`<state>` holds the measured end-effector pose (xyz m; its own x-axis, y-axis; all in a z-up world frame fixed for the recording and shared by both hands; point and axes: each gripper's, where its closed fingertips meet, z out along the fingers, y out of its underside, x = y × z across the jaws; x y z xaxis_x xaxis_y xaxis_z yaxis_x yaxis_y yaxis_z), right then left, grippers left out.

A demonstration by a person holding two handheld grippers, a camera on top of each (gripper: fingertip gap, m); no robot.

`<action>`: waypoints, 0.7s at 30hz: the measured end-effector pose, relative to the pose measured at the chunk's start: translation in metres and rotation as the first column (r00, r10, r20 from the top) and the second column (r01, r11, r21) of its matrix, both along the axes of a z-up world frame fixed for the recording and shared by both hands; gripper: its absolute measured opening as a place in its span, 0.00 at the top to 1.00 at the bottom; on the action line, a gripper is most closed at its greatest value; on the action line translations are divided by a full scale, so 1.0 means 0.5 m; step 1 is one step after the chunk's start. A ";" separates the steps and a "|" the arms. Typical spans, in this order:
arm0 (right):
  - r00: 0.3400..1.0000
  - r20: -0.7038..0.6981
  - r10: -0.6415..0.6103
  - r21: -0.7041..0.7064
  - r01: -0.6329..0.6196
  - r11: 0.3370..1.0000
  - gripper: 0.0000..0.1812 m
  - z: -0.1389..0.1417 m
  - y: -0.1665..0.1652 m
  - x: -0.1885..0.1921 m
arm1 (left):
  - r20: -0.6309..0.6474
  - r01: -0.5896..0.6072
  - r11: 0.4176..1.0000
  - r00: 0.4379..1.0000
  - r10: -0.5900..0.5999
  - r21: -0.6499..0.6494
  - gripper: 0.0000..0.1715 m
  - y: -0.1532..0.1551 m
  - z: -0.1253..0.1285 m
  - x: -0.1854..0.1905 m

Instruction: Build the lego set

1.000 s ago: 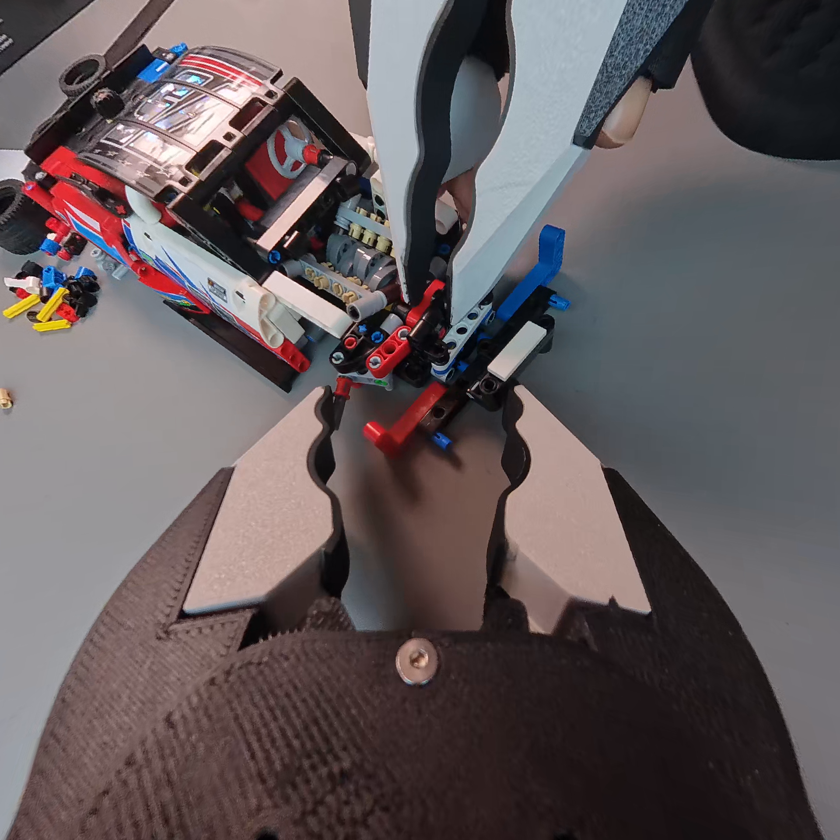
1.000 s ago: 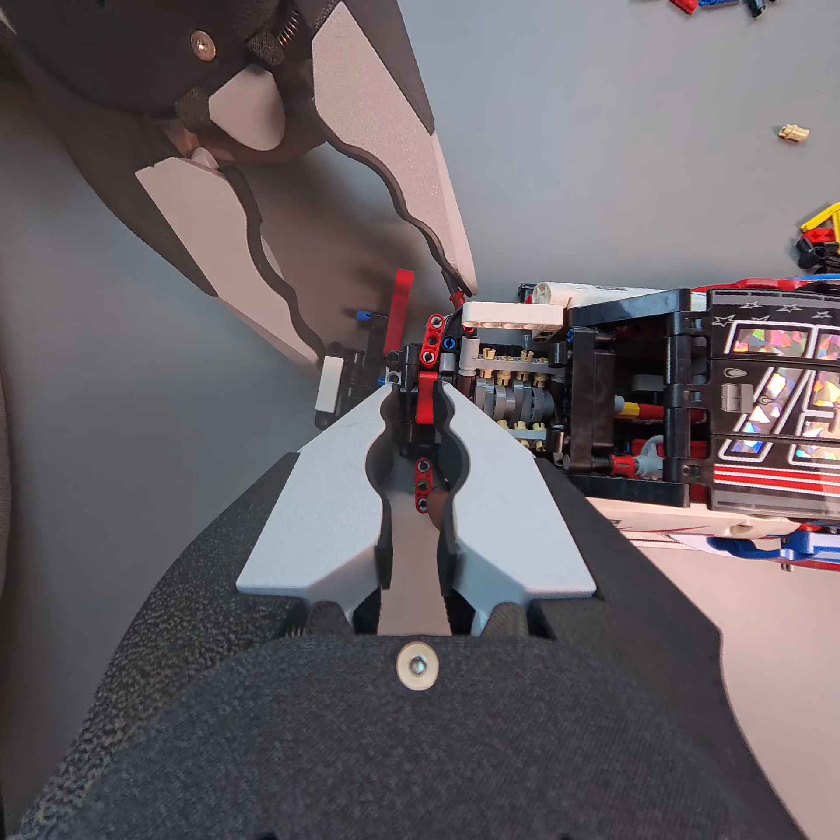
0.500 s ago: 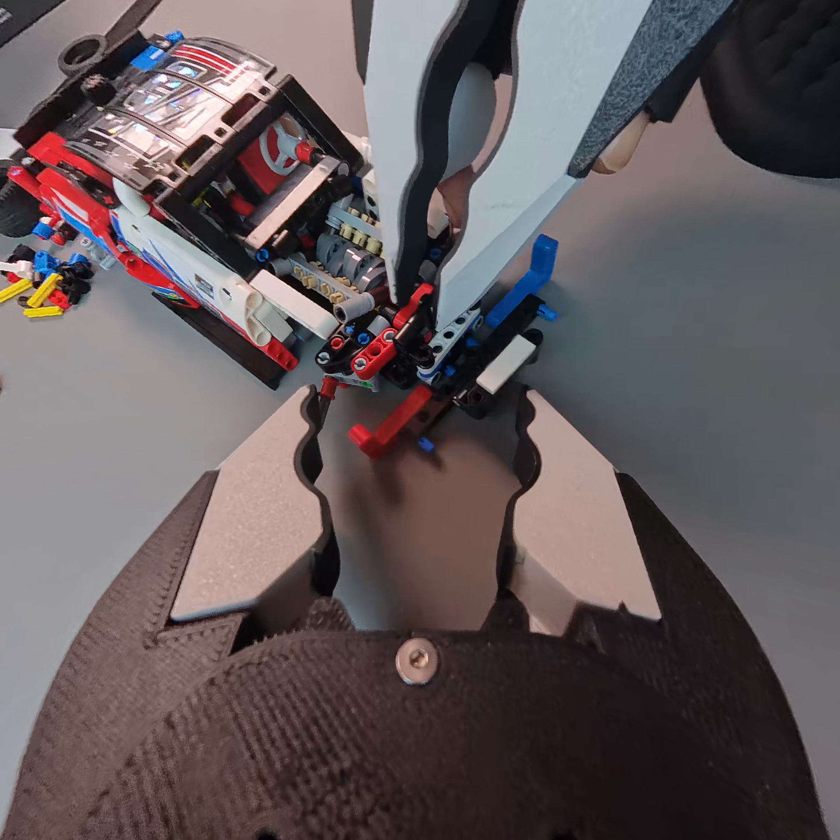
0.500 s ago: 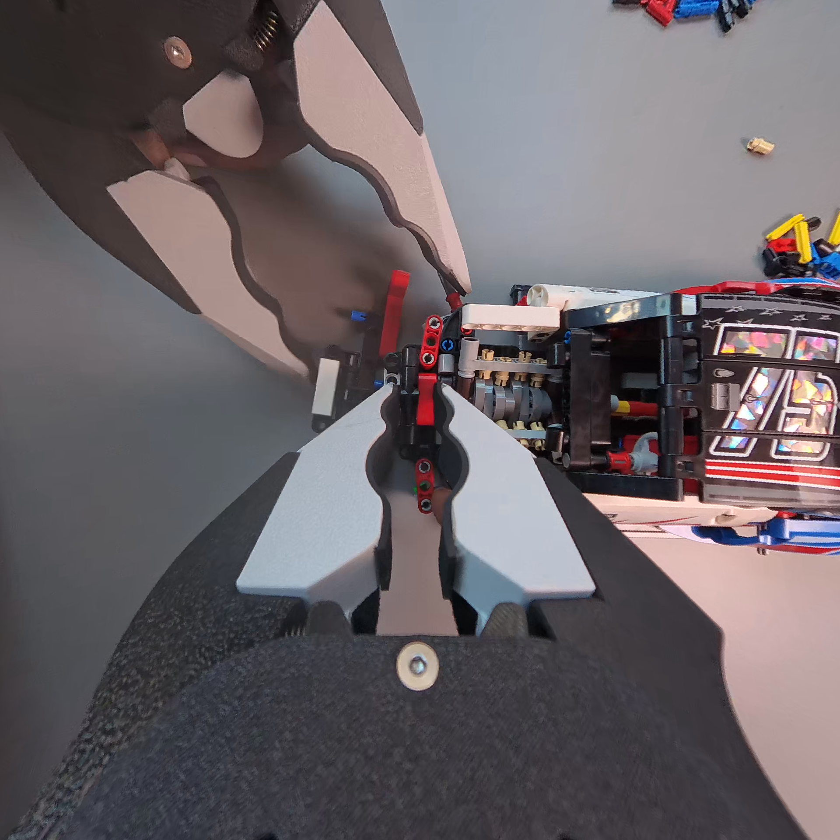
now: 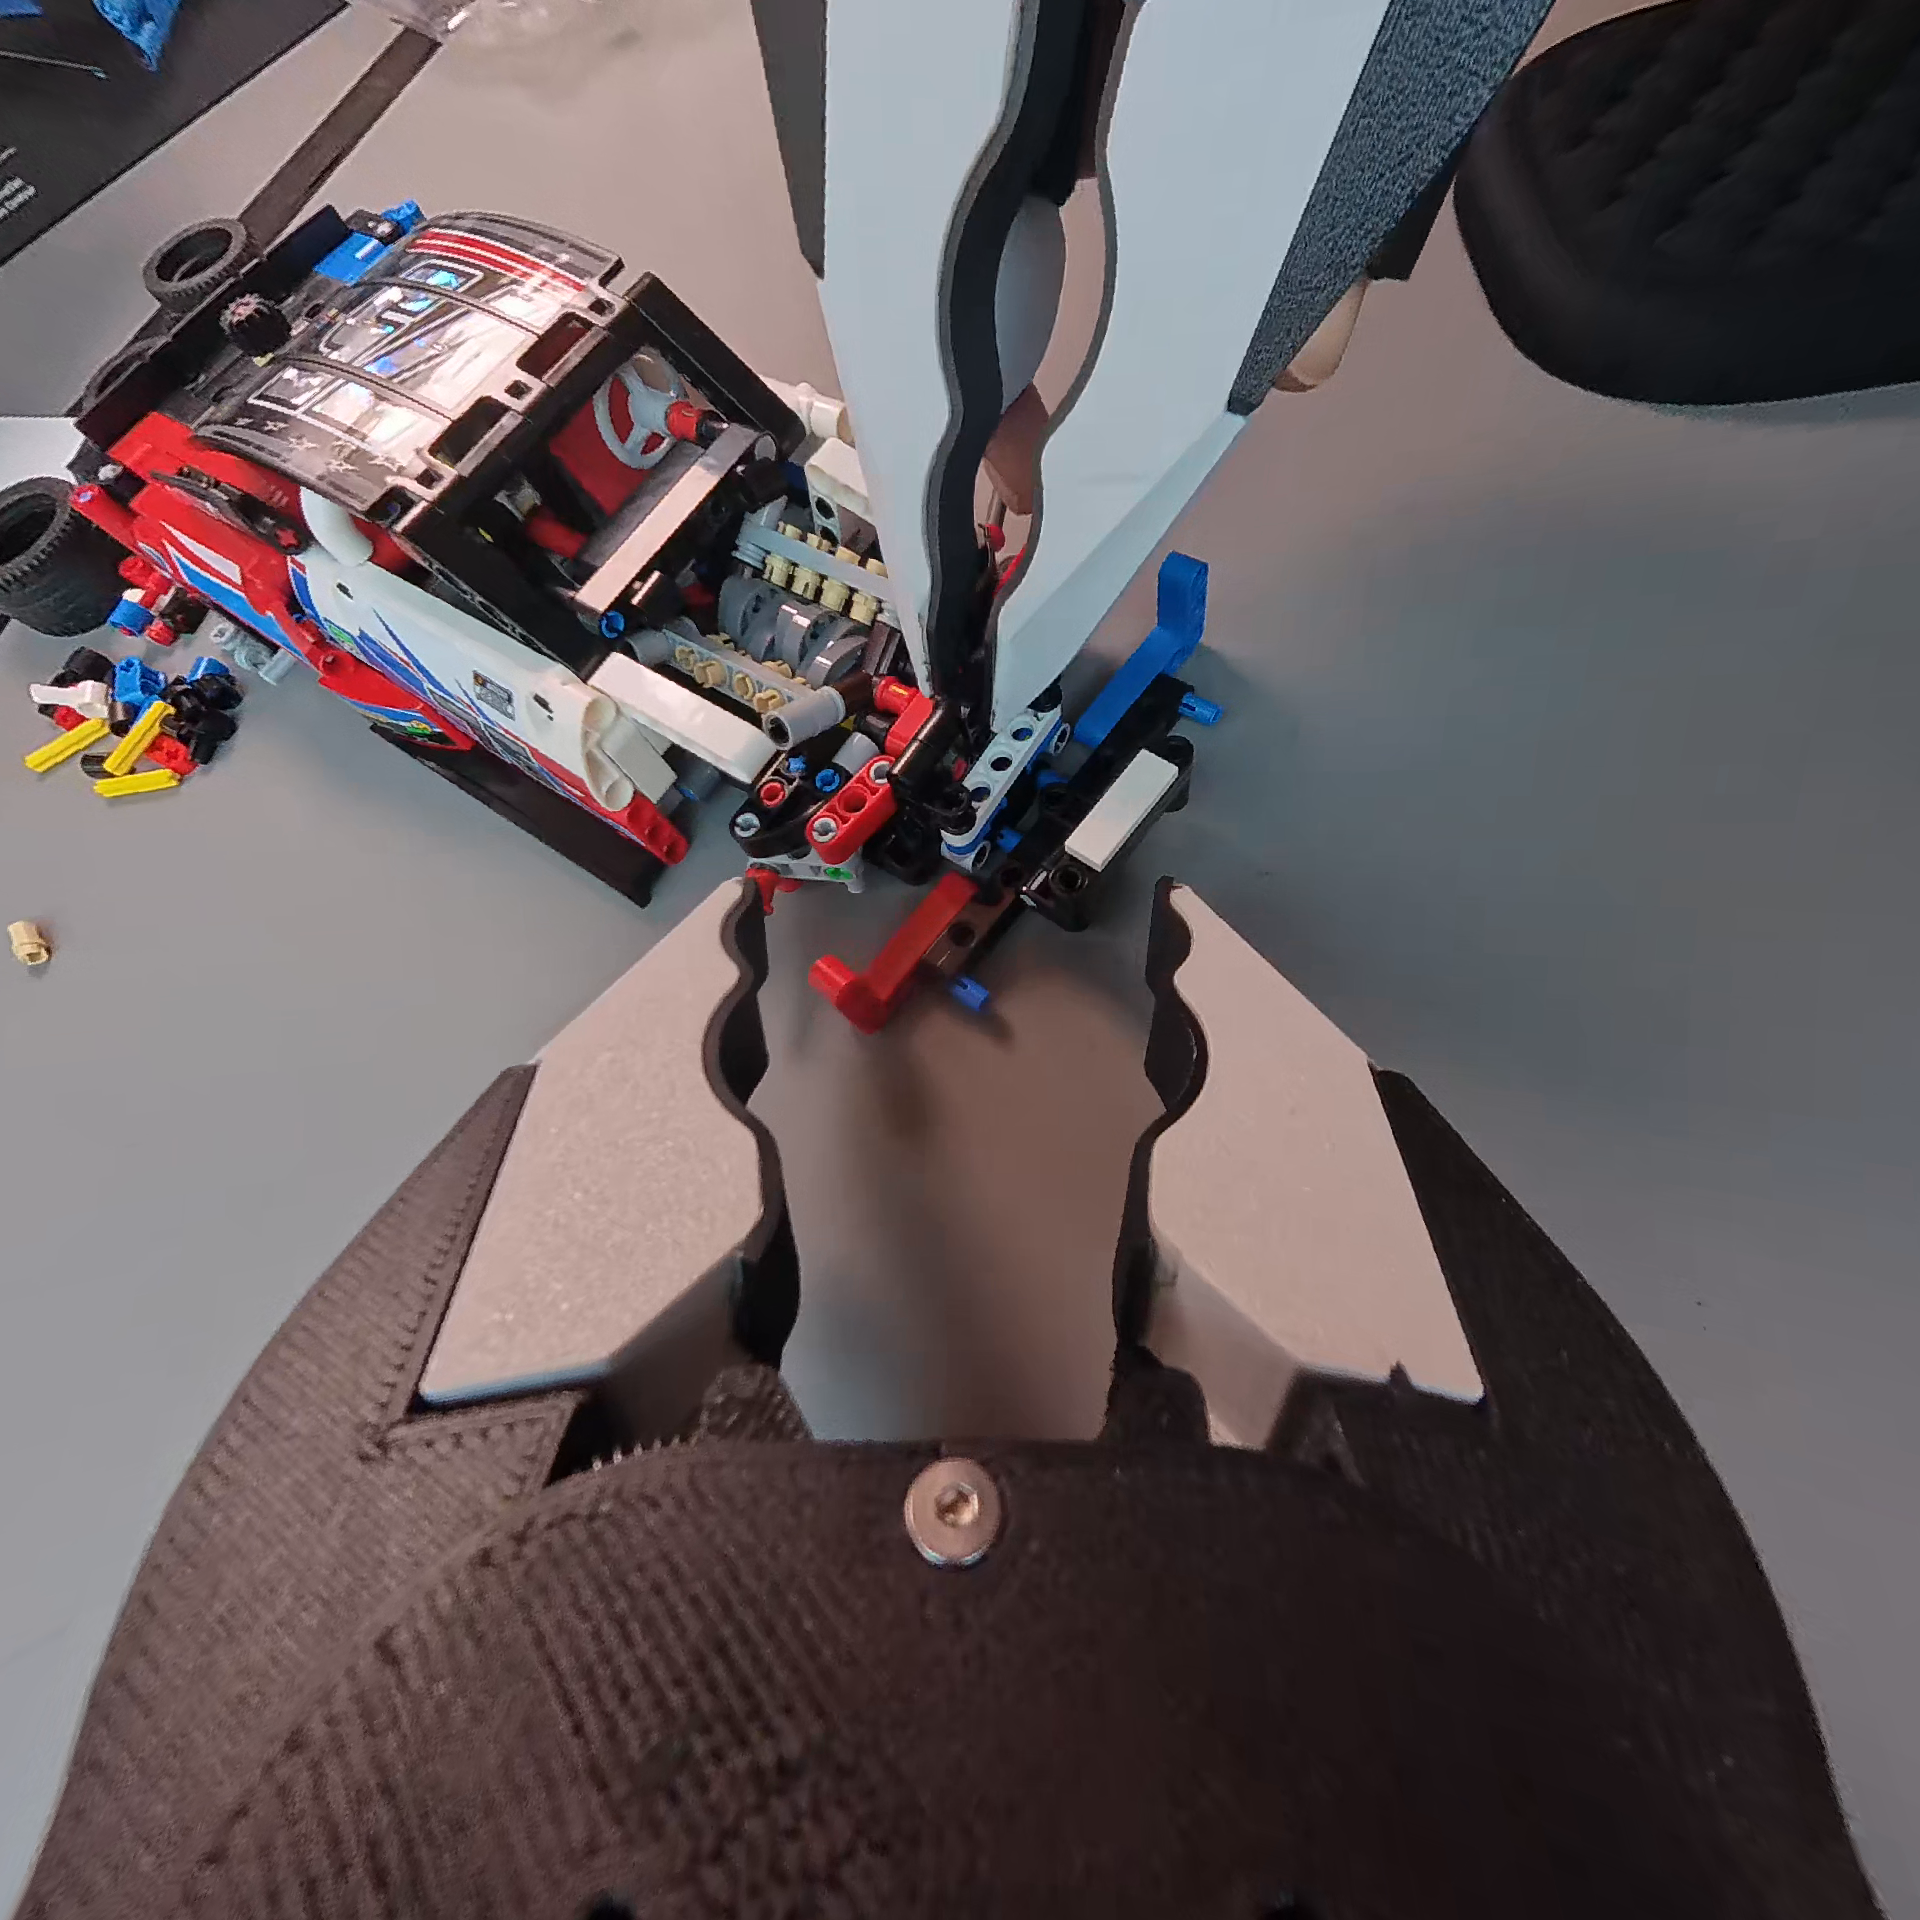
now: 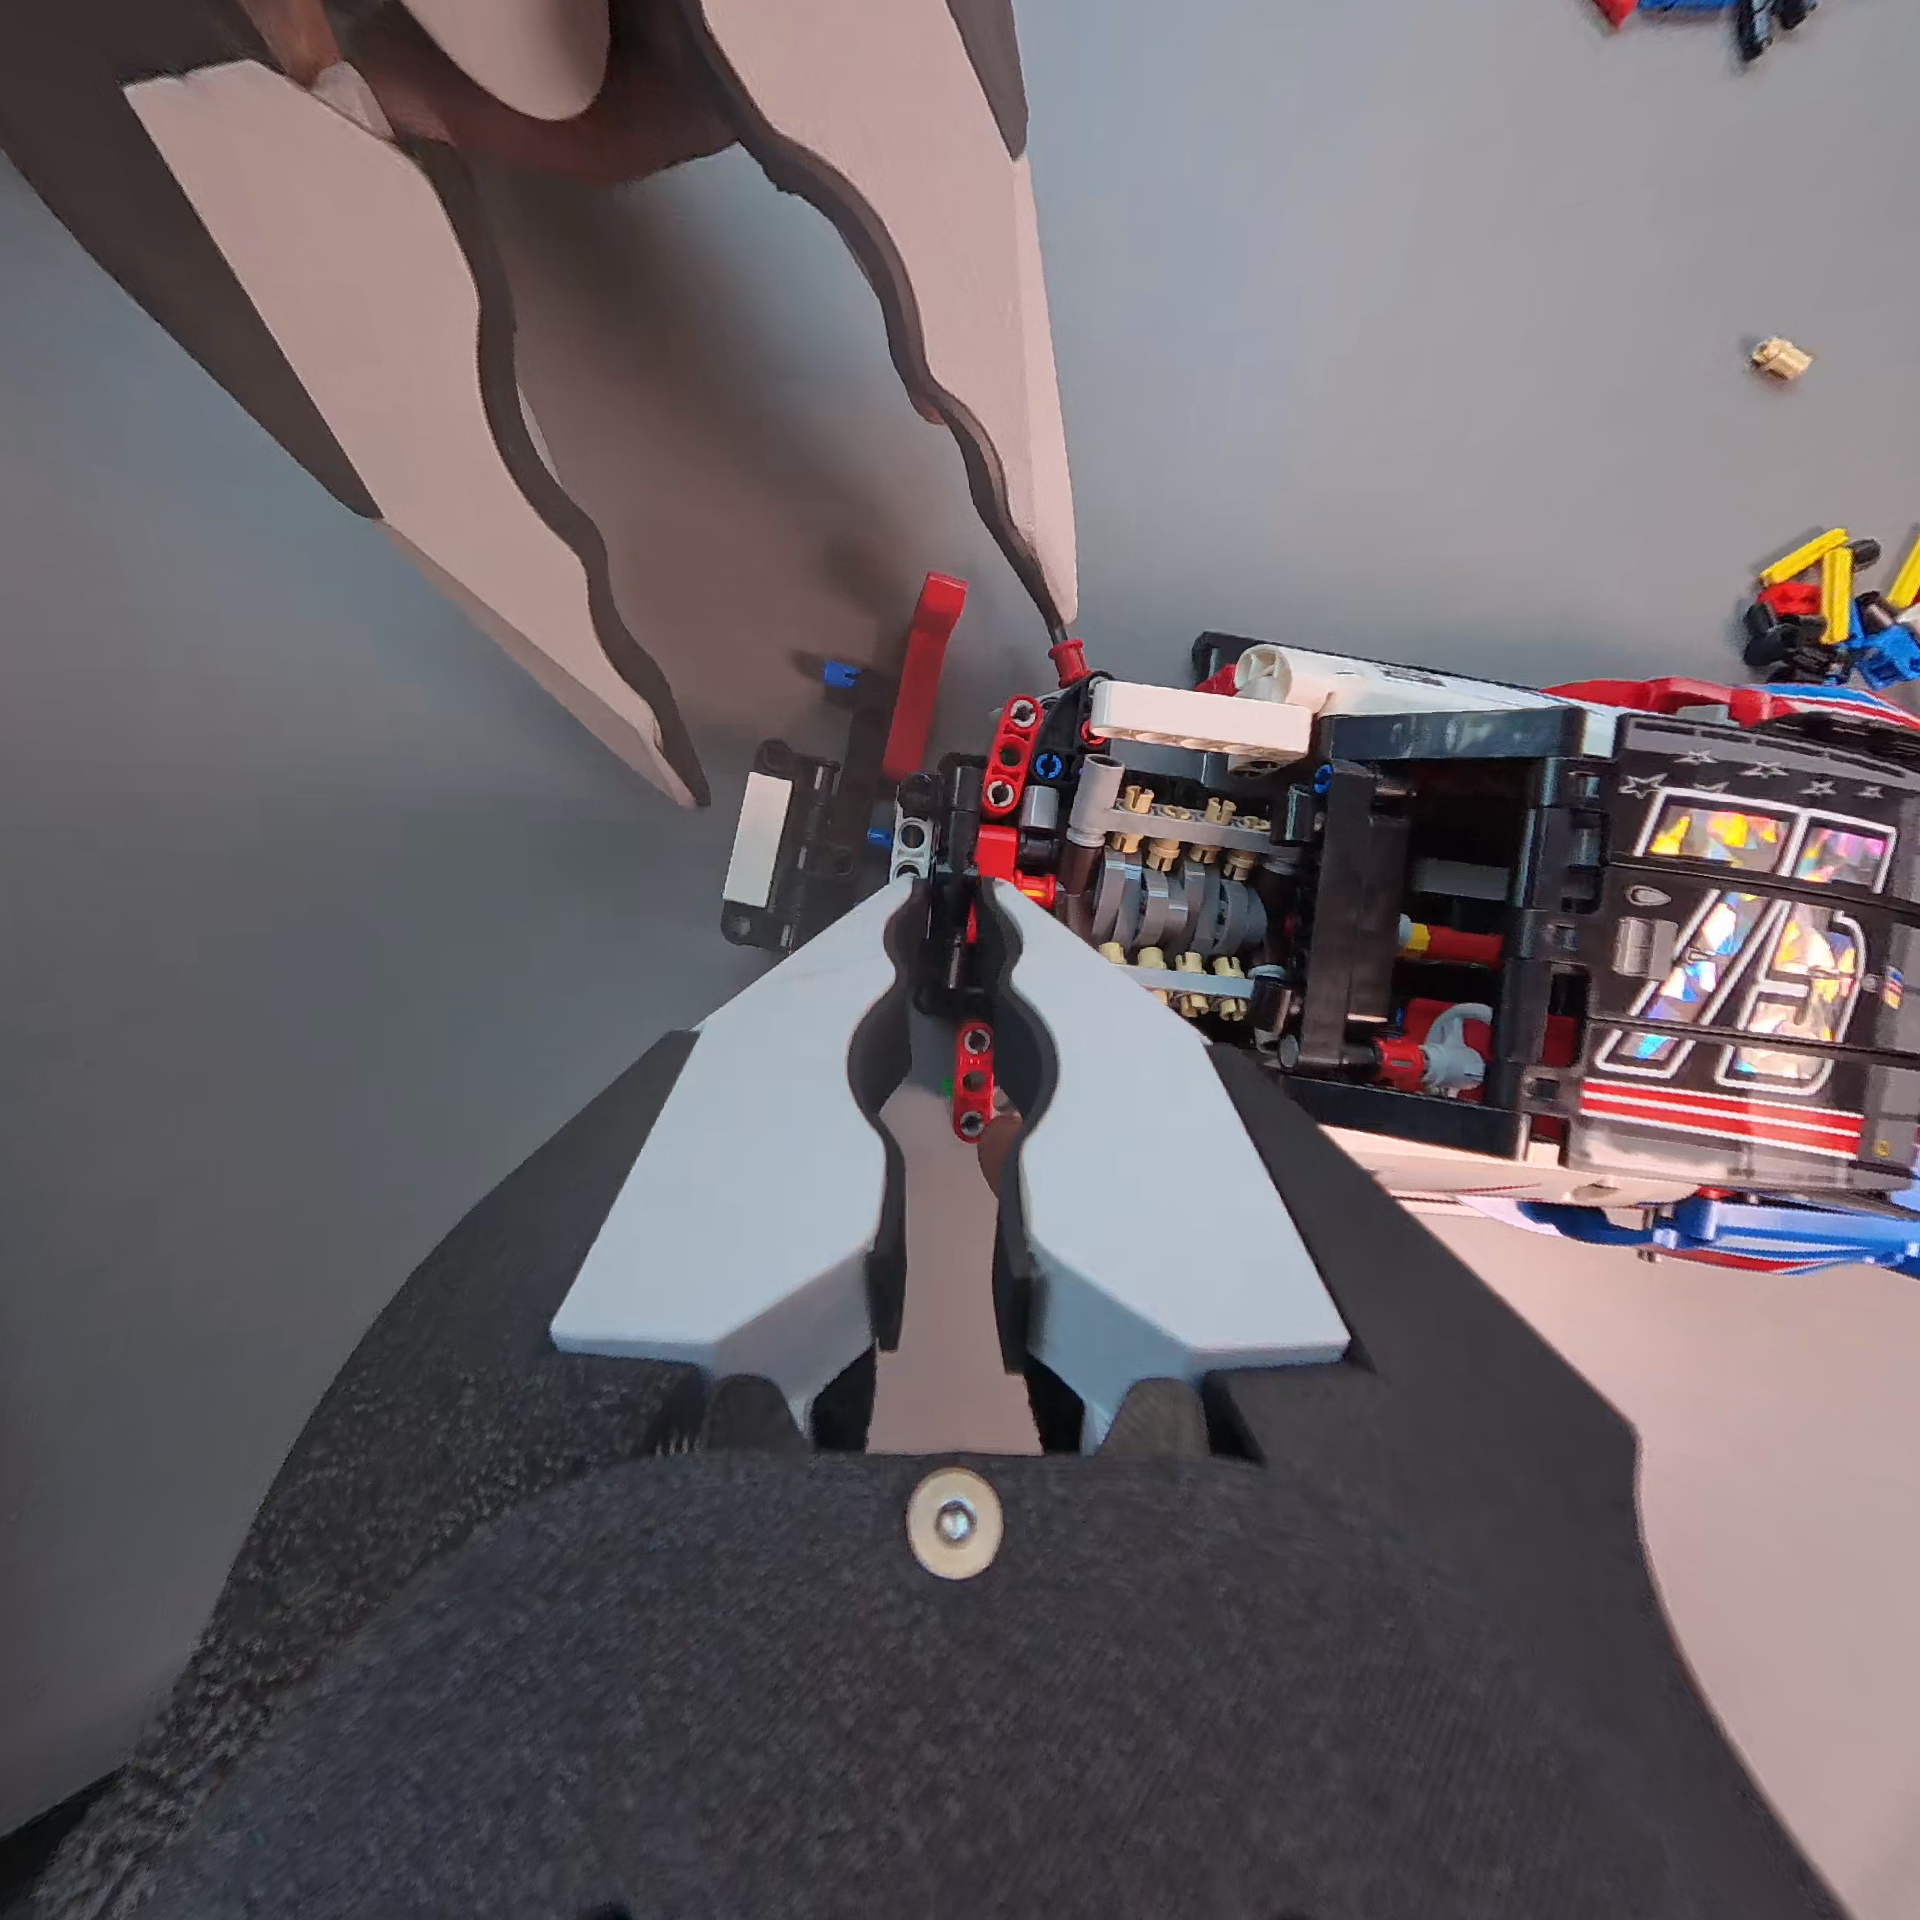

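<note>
The lego car (image 5: 416, 499) lies on the grey table with its open engine bay and rear frame towards me. My right gripper (image 6: 954, 891) is shut on a black beam (image 6: 951, 935) of the rear frame, beside a red beam (image 6: 1010, 748). In the left wrist view the right gripper (image 5: 961, 717) comes down from above onto that spot. My left gripper (image 5: 953, 899) is open and empty, just short of the rear frame's red L-beam (image 5: 883, 971). The left gripper also shows in the right wrist view (image 6: 873, 707), with one fingertip (image 6: 1058, 608) near a red pin.
A pile of small loose pieces (image 5: 125, 717) and a tan piece (image 5: 29, 940) lie left of the car. Loose tyres (image 5: 197, 255) sit by its front. A black mat (image 5: 104, 104) is at the far left and a black padded object (image 5: 1704, 208) at the far right. My two grippers' fingertips are within a few centimetres of each other.
Both views shift only slightly. The right gripper stays shut on the car's rear frame, its tips now on the black beam beside the red one. The left gripper stays open.
</note>
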<state>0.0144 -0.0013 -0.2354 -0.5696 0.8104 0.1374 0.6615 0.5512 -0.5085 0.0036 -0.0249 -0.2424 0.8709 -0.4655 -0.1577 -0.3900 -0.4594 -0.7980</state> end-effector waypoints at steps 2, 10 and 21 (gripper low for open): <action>0.999 0.039 0.012 -0.003 -0.012 1.000 0.97 0.000 -0.002 0.001 | -0.010 0.002 1.000 1.000 -0.002 0.000 0.57 -0.003 0.000 -0.001; 0.994 0.107 -0.010 -0.295 0.042 0.955 0.97 0.042 -0.029 0.004 | -0.055 0.056 0.996 0.997 -0.052 0.067 0.57 -0.026 0.026 0.008; 0.995 -0.010 -0.101 -0.549 0.079 0.832 0.98 0.139 -0.049 -0.026 | 0.416 -0.252 0.960 0.891 0.180 0.125 0.47 -0.036 0.121 -0.044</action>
<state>0.0015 -0.0257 -0.1658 -0.4936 0.8068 -0.3247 0.6695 0.1143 -0.7340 -0.0182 -0.0431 -0.1819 0.9530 -0.2559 0.1625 0.0690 -0.3388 -0.9383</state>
